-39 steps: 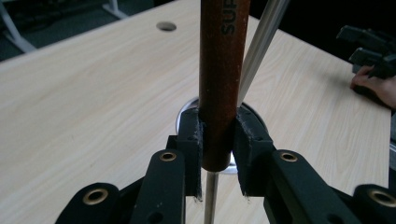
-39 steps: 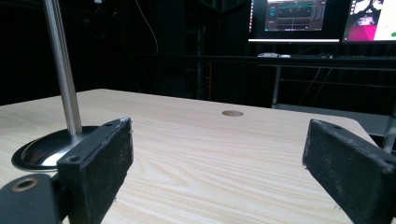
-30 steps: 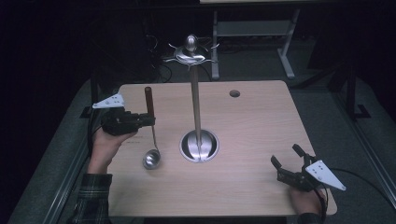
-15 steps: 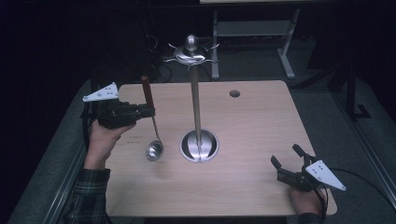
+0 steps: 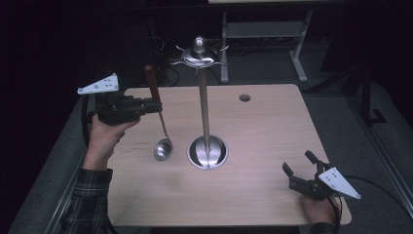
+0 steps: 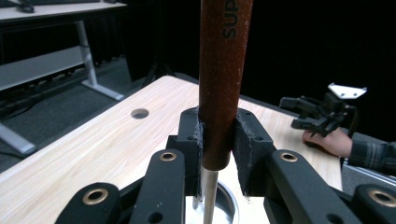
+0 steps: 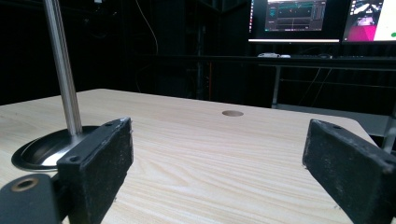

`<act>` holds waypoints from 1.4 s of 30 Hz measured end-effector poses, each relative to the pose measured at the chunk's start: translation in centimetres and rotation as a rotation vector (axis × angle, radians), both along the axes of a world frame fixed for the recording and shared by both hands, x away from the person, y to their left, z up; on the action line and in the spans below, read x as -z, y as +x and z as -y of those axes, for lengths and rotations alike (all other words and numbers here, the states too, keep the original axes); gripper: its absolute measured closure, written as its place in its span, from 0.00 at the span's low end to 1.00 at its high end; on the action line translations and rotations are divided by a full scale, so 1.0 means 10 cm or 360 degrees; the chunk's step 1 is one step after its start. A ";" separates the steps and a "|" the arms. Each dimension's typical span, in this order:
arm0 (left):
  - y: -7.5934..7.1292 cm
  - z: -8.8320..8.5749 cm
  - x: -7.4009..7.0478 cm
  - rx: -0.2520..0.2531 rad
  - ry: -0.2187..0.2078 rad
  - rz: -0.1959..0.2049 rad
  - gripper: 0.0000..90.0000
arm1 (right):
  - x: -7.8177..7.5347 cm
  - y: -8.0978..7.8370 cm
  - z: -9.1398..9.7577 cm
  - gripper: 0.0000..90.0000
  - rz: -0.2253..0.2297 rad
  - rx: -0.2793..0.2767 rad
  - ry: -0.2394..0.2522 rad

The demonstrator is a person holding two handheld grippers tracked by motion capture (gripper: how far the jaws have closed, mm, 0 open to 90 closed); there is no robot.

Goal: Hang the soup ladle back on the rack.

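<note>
A metal ladle [image 5: 162, 147] with a reddish-brown handle [image 6: 223, 70] hangs bowl-down above the left part of the wooden table [image 5: 263, 131]. My left gripper [image 5: 157, 106] is shut on that handle, holding it nearly upright; the handle rises between the pads [image 6: 249, 140] in the left gripper view. A tall steel utensil stand [image 5: 204, 105] with hooks at its top [image 5: 198, 53] rises from a round base [image 5: 208, 152] at the table's middle. My right gripper [image 5: 298, 165] rests open near the front right corner, its pads [image 7: 100, 165] wide apart with nothing between them.
A round cable hole [image 5: 244, 97] is in the table's far right part. A grey desk frame [image 5: 263, 34] stands behind the table. Monitors [image 7: 299, 18] glow in the dark background of the right gripper view. Dark floor surrounds the table.
My left gripper has risen and moved slightly away from me, lifting the ladle off the table so that it hangs more upright. The right gripper has stayed put.
</note>
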State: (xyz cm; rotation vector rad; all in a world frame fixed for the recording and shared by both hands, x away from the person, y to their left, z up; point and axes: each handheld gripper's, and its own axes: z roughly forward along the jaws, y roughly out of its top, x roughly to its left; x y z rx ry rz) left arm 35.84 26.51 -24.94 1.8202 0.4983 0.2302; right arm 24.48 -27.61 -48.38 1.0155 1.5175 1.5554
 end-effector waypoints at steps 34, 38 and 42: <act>0.12 0.33 -0.30 0.0140 0.0066 0.0054 0.82 | 0.00 0.00 0.00 0.09 -0.0001 0.0000 0.0000; 0.13 0.36 -0.30 0.0142 0.0075 0.0053 0.82 | 0.00 0.00 0.00 0.09 0.0000 0.0000 0.0000; 0.14 0.39 -0.29 0.0145 0.0084 0.0042 0.82 | 0.00 0.00 0.00 0.09 -0.0001 0.0000 0.0001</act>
